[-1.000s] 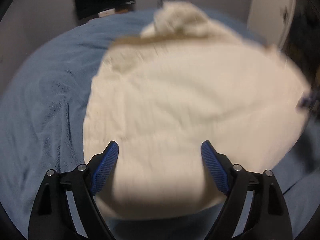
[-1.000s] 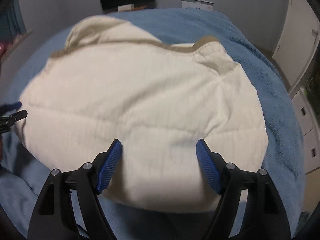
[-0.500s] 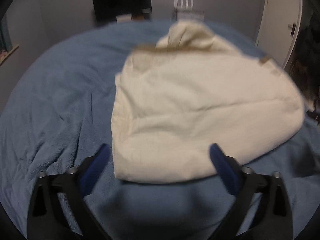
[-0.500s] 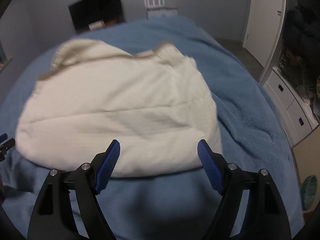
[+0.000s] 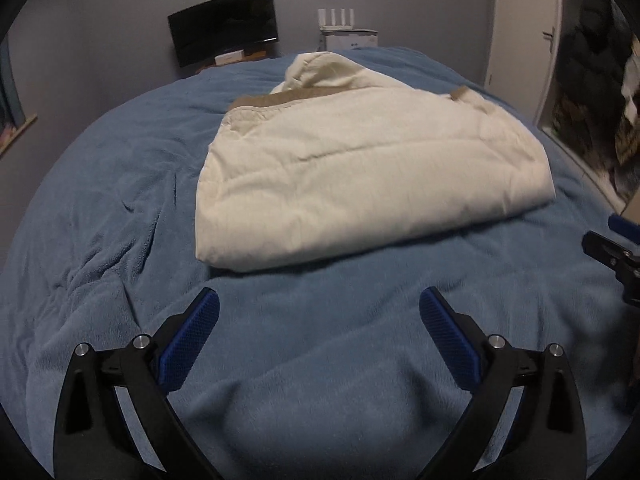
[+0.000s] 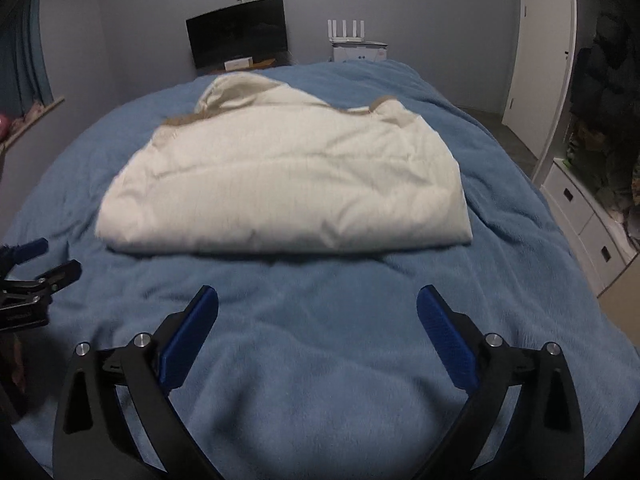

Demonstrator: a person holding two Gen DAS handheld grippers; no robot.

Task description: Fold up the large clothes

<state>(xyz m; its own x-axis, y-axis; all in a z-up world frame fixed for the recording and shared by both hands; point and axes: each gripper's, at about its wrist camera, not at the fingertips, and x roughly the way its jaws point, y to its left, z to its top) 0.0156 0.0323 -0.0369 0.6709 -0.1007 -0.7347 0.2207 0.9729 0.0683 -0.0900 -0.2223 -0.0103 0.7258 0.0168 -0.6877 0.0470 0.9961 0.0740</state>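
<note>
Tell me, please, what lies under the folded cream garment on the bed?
The cream garment rests directly on the blue blanket, which shows all around it. Whatever lies beneath its folded layers is covered. Both grippers, left and right, hang open, short of it.

No legible text, label, brand, number or sign appears in either view. The white box (image 6: 359, 51) under the router (image 6: 346, 32) at the far wall carries a few small dark marks on its front face, too small to read. A pale strip-shaped item (image 6: 238, 64) below the dark monitor (image 6: 238, 36) shows a smudge that may be print, also unreadable. The cream garment (image 6: 288, 184) and the blue bed cover (image 6: 320, 340) show no readable tags.
</note>
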